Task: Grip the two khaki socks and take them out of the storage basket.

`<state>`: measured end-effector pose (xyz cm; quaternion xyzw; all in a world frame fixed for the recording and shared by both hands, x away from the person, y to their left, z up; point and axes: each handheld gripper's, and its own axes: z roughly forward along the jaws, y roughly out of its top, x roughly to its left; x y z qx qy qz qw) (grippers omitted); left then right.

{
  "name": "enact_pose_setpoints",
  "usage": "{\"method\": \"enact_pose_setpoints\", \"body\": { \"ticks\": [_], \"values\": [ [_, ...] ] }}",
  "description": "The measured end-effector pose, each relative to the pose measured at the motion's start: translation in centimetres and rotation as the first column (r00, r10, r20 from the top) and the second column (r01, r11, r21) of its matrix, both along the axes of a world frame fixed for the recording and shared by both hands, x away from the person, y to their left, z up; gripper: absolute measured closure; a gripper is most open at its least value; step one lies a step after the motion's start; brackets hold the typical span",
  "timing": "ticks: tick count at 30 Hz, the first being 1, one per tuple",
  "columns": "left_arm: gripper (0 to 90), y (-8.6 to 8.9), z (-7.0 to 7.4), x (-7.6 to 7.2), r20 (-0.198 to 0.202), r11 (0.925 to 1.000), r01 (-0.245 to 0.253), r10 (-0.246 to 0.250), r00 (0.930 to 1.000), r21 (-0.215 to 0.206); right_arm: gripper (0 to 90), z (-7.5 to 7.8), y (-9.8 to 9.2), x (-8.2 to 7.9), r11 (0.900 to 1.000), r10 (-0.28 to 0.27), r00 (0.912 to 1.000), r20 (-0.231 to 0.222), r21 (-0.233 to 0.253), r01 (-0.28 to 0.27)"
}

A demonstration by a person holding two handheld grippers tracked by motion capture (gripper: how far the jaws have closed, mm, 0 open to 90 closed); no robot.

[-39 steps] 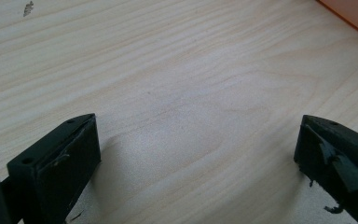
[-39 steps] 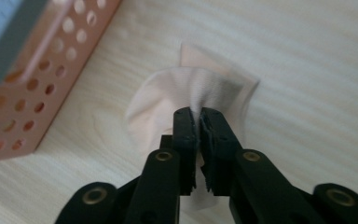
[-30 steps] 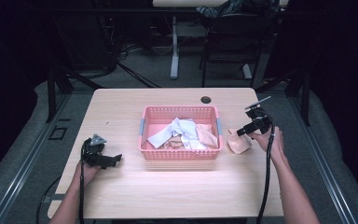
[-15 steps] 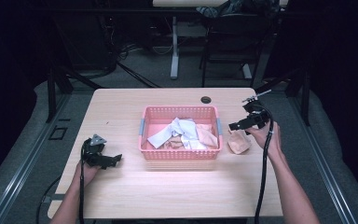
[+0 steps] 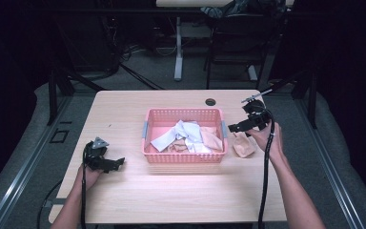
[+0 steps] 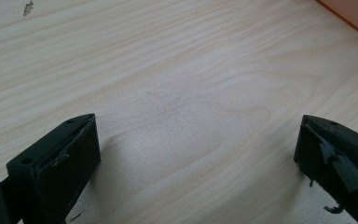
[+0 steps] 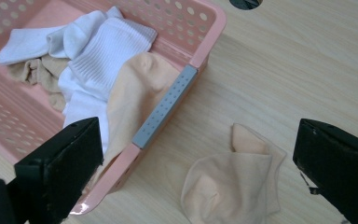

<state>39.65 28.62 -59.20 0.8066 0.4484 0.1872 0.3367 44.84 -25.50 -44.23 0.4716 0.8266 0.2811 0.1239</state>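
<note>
So there's a pink perforated basket (image 5: 185, 138) sitting roughly mid-tabletop (image 5: 181, 191), with grey handle strips on its short ends, and it's got a heap of socks in it — white ribbed socks (image 7: 103, 56) on top, a peach sock (image 7: 137, 88) draped up against the wall on the handle side, and some tan ones (image 7: 28, 72) tucked underneath toward the far side. One more peach sock (image 5: 243, 145) is lying loose on the wood just beside the basket's right end, crumpled with its opening facing up; in the right gripper view it (image 7: 233, 179) sits near the grey handle (image 7: 164, 108) but not touching it. The right gripper (image 5: 242, 126) is held up off the tabletop above that loose sock, pointing toward the basket, jaws spread wide with nothing between them. The left gripper (image 5: 110, 164) is way over on the left side of the tabletop, well apart from the basket, low over the bare wood — its jaws are wide apart too and empty, and its own view just looks at wood grain with a sliver of the basket's edge (image 6: 349, 18) in the top corner. There's also a dark round cable hole (image 5: 210, 101) in the tabletop behind the basket.
</note>
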Motion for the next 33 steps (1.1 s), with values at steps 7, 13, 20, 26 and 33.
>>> {"method": "enact_pose_setpoints", "body": {
  "ticks": [7, 13, 20, 26, 33],
  "values": [
    [0.0, 0.0, 0.0, 0.0, 0.0, 1.0, 0.0, 0.0, 1.0, 0.0, 2.8, 0.6, 1.7, -0.3, 0.999, 0.05, 0.9986, 0.016, 0.002, -0.05],
    [0.1, 0.0, 0.0, 0.0, 0.0, 1.0, 0.001, -0.001, 1.0, 0.002, 6.2, 1.1, 3.0, -0.4, 0.995, 0.093, 0.9955, 0.021, 0.021, -0.093],
    [0.1, 0.0, 0.0, 0.0, 0.003, 1.0, -0.002, 0.002, 1.0, 0.002, 24.6, 1.5, 5.3, 0.1, 0.99, 0.139, 0.9902, 0.008, 0.001, -0.139],
    [0.1, 0.0, 0.0, 0.0, 0.003, 1.0, -0.002, 0.002, 1.0, 0.002, 36.2, 0.6, 7.8, 1.2, 0.986, 0.161, 0.9864, -0.034, -0.032, -0.162],
    [0.1, -0.1, 0.0, 0.0, 0.001, 1.0, -0.001, 0.001, 1.0, -0.001, 51.4, -1.4, 9.4, 2.3, 0.978, 0.181, 0.9761, -0.121, -0.087, -0.192]
  ]
}}
